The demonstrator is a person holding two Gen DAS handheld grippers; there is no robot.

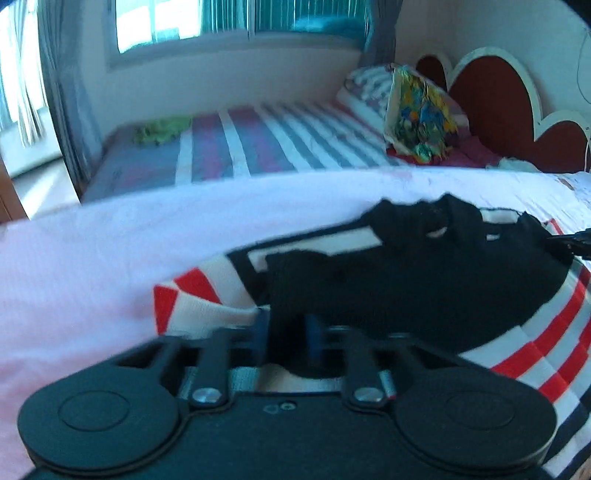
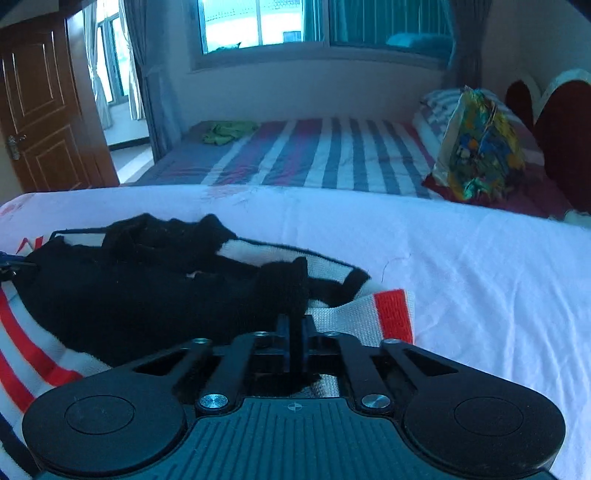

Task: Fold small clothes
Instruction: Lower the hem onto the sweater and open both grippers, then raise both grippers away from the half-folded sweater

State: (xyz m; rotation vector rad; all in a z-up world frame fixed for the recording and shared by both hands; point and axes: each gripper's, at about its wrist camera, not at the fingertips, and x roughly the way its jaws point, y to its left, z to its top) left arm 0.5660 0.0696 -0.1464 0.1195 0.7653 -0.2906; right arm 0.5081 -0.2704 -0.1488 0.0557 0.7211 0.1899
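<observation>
1. Nearest my cameras are my own two claws. My left claw [image 1: 286,326] and my right claw [image 2: 294,332] each have their fingers drawn together on a pinch of dark knit at the near edge of the sweater [image 1: 424,288]. I judge I hold it at two points so the edge lifts evenly for a fold.

2. The bed [image 2: 480,266] under a white sheet carries the work. It is broad and flat, which suits spreading a garment out.

3. A second bed with a striped cover [image 1: 266,144] stands beyond, under the window [image 2: 266,26]. It plays no part here.

4. The sweater lies crumpled on the white sheet between my claws, black in the body with red and white bands at the sleeves and hem. It is bunched and not yet squared, so I think the fold is only beginning.

5. A colourful bag [image 2: 480,147] stands at the head of the striped bed, well apart from the sweater.

6. A small green cloth [image 1: 162,129] lies at the far end of the striped bed, perhaps another piece waiting, though I cannot tell.
</observation>
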